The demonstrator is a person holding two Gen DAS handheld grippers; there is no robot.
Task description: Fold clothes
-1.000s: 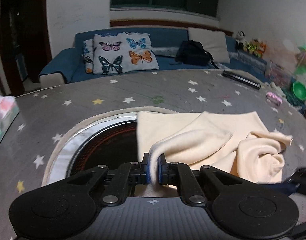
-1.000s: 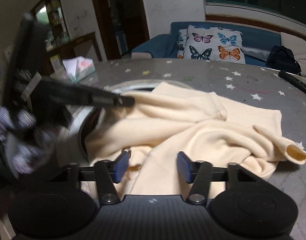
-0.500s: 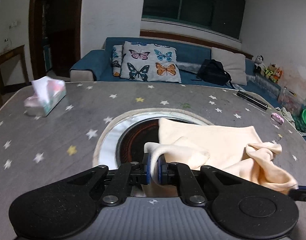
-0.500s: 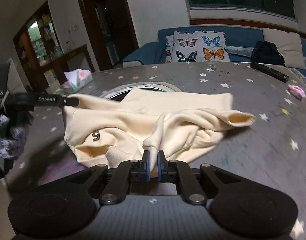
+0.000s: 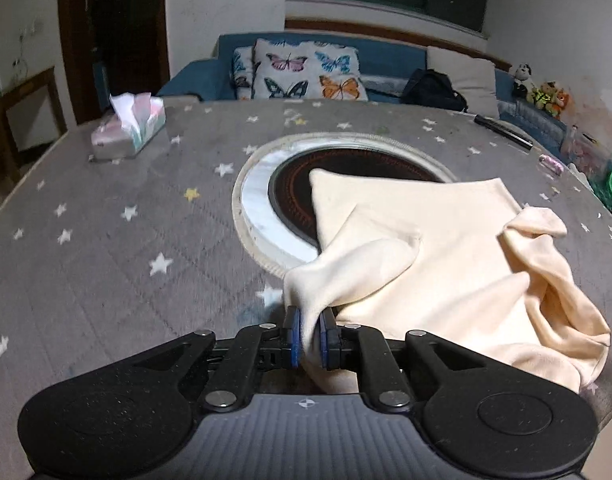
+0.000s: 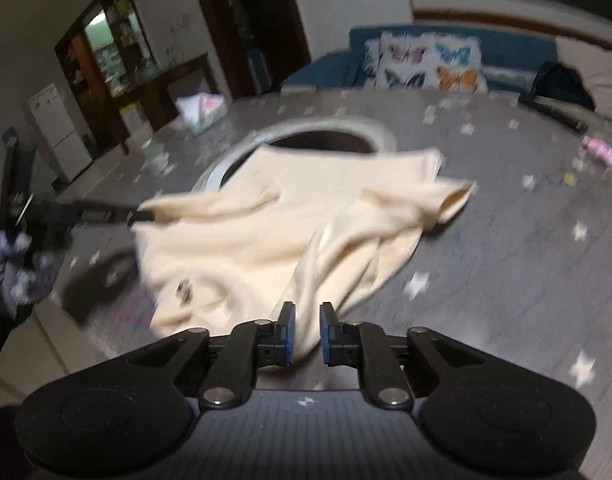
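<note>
A cream sweatshirt (image 5: 433, 248) lies crumpled on the grey star-patterned table (image 5: 106, 240), partly over a round black inset (image 5: 298, 184). My left gripper (image 5: 309, 338) is shut on a pulled-up fold of the sweatshirt near its left edge. In the right wrist view, my right gripper (image 6: 304, 334) is shut on another fold of the sweatshirt (image 6: 290, 216), with cloth between the blue pads. The left gripper (image 6: 142, 216) shows there too, holding the garment's left side. A sleeve cuff (image 6: 453, 200) points right.
A tissue box (image 5: 130, 128) sits at the table's far left. A black remote (image 5: 501, 130) and a small pink object (image 5: 549, 162) lie at the far right. A blue sofa with butterfly cushions (image 5: 306, 72) stands behind the table.
Both grippers have pulled back toward the table's near edge, dragging the sweatshirt and stretching its folds. The right gripper closed on the cloth a second ago and still holds it.
</note>
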